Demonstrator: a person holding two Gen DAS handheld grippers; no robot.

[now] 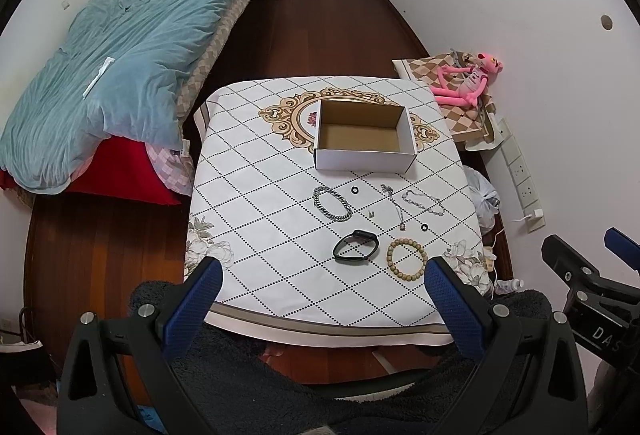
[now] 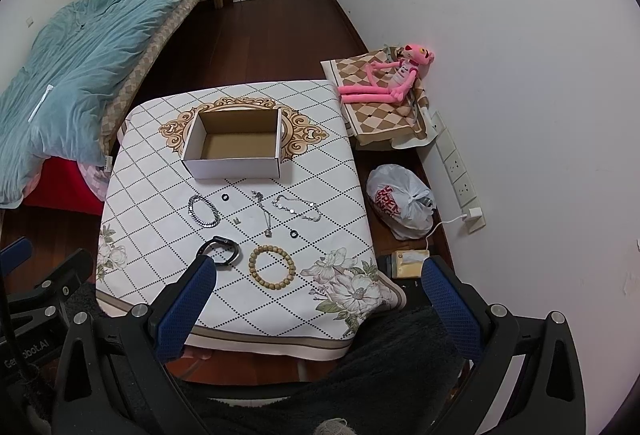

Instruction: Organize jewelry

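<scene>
An empty white cardboard box (image 1: 362, 137) (image 2: 236, 143) stands at the far middle of the cloth-covered table (image 1: 256, 219). In front of it lie a thick silver chain bracelet (image 1: 332, 203) (image 2: 204, 211), two small black rings (image 1: 354, 190) (image 1: 424, 226), a thin pendant necklace (image 1: 394, 205), a fine silver bracelet (image 1: 424, 202) (image 2: 298, 209), a black watch band (image 1: 356, 247) (image 2: 222, 249) and a wooden bead bracelet (image 1: 407, 254) (image 2: 272, 267). My left gripper (image 1: 324, 305) is open and empty above the near table edge. My right gripper (image 2: 320, 307) is open and empty, also at the near edge.
A bed with a blue duvet (image 1: 120, 67) lies to the left. A pink plush toy (image 1: 468, 79) sits on a checked cloth at the right wall. A white plastic bag (image 2: 400, 201) and a power strip (image 2: 456, 163) are on the floor at the right.
</scene>
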